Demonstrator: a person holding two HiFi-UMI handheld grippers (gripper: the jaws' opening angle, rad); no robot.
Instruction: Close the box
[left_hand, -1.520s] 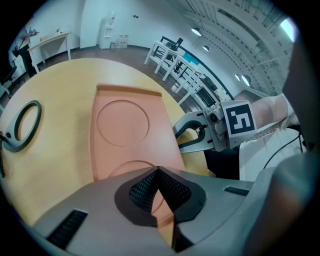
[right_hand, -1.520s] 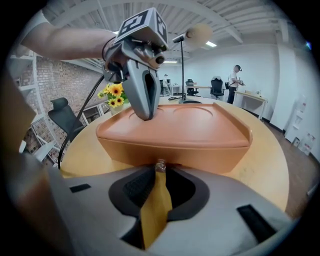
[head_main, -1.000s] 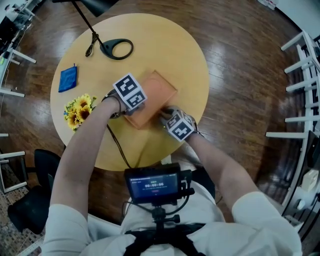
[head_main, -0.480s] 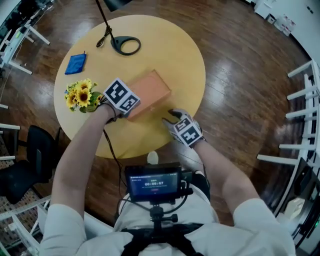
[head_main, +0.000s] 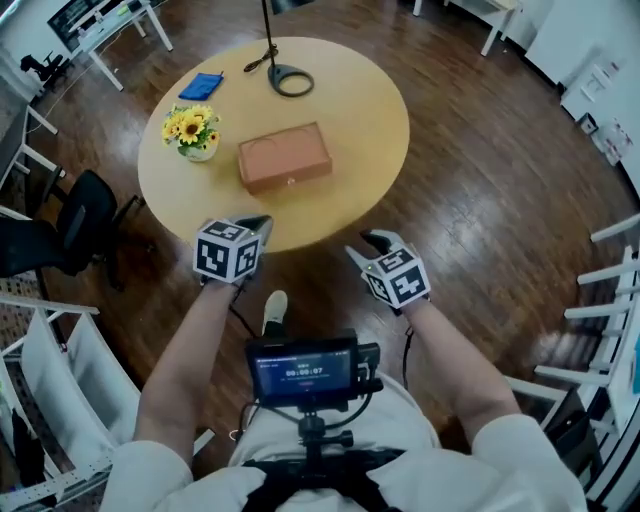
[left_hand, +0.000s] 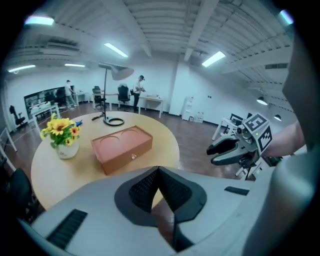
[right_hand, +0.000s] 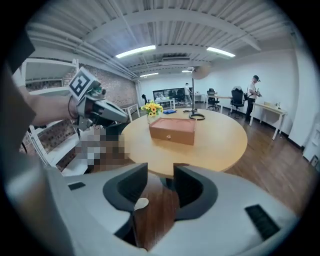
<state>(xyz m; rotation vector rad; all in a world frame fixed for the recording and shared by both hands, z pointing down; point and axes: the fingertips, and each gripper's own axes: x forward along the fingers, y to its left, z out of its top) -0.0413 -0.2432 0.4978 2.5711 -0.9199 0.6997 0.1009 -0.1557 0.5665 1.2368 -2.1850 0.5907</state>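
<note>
The terracotta box (head_main: 285, 157) lies shut on the round wooden table (head_main: 370, 110), its lid flat with two round recesses on top. Both grippers hang off the table's near edge, over the floor and apart from the box. My left gripper (head_main: 255, 226) is at the left with its pads meeting, nothing in them. My right gripper (head_main: 376, 243) is at the right, jaws parted and empty. The left gripper view shows the box (left_hand: 121, 147) ahead beyond the shut gripper (left_hand: 159, 171), and the right gripper (left_hand: 225, 150) to the side. The right gripper view shows the box (right_hand: 172, 129) beyond the open gripper (right_hand: 160, 175).
A vase of sunflowers (head_main: 192, 130) stands left of the box, a blue cloth (head_main: 208, 85) behind it, and a lamp's ring base (head_main: 290, 78) at the far side. A black chair (head_main: 70, 225) is left of the table. White frames (head_main: 610, 310) stand at the right.
Both grippers left the box and drew back off the table toward my body. The right jaws came apart. The box stayed closed on the table as the view backed away.
</note>
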